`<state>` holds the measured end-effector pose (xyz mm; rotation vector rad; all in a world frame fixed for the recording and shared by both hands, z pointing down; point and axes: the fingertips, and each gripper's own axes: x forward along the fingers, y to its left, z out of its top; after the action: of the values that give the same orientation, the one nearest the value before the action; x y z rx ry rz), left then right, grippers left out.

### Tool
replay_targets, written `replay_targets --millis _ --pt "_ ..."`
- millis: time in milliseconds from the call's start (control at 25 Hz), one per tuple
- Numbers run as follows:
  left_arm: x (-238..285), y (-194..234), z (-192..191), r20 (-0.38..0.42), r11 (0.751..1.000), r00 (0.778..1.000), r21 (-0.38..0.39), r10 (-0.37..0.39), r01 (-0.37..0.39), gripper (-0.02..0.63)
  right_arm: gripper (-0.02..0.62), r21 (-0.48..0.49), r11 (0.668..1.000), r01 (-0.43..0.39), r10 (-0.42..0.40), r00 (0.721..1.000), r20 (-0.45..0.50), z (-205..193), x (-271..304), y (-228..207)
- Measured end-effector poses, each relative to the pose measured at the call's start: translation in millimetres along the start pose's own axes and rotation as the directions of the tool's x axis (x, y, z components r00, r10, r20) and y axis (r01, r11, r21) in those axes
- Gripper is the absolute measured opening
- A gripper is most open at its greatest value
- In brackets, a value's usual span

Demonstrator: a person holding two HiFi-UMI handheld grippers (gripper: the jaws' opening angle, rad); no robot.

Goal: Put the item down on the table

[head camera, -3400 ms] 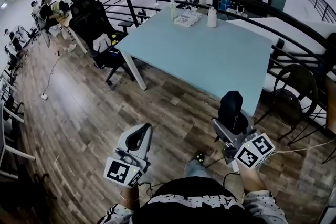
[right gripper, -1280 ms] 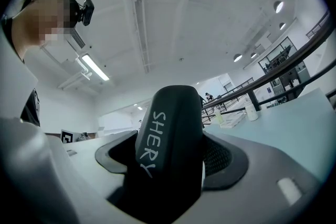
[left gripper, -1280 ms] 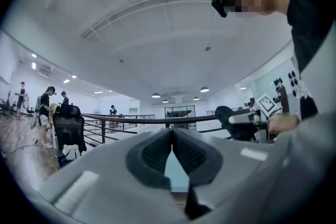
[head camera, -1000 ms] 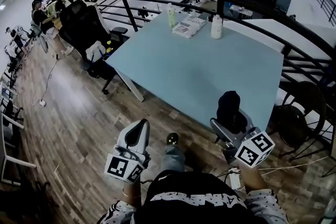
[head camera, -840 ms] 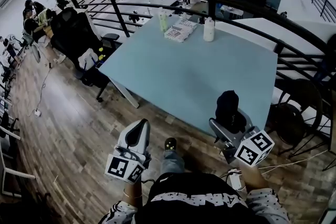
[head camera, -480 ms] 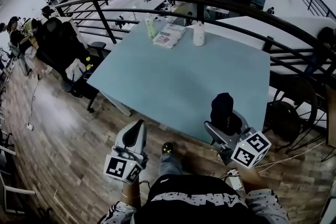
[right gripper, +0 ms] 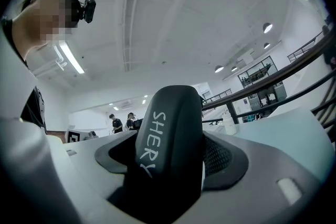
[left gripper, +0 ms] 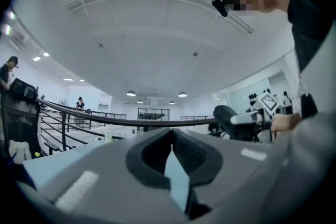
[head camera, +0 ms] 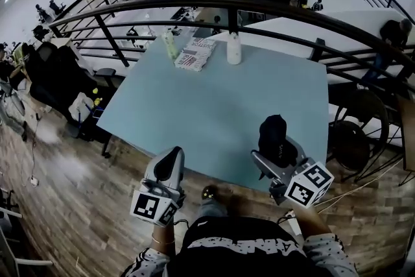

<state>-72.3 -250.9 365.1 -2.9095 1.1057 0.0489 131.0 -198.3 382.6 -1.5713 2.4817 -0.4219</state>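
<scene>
Matt black item [right gripper: 168, 139], smooth table [head camera: 214, 94] (slightly glossy)

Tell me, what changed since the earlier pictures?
The person walked up to the table; the black item in the right tool now shows over its near edge. Nothing was let go: the right tool stays clamped on it, the left tool stays shut, empty.

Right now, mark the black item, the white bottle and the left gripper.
black item [head camera: 273, 138], head view, middle of its body
white bottle [head camera: 233, 50], head view, middle of its body
left gripper [head camera: 172, 159], head view, midway between its fingertips
</scene>
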Motion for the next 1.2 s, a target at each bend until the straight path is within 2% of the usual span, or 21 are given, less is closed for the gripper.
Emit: replay_targets --millis 400,560,1000,1200 --pt "52 48 1 -0.010 0.997 0.997 -0.018 -0.072 0.072 0.000 0.373 0.000 0.998 0.065 -0.065 0.998 0.000 13 55 -21" --pt "69 69 -1 -0.013 0.996 0.996 0.013 -0.091 0.091 0.000 0.373 -0.005 0.996 0.086 -0.086 0.996 -0.005 15 77 -24" --pt "115 109 -12 -0.038 0.980 0.979 0.006 -0.198 0.199 0.000 0.373 -0.013 0.986 0.168 -0.168 0.985 -0.025 14 128 -40" --pt "134 142 -22 -0.035 0.976 0.975 0.000 -0.217 0.218 0.000 0.373 -0.009 0.978 0.207 -0.208 0.978 -0.020 10 157 -49"
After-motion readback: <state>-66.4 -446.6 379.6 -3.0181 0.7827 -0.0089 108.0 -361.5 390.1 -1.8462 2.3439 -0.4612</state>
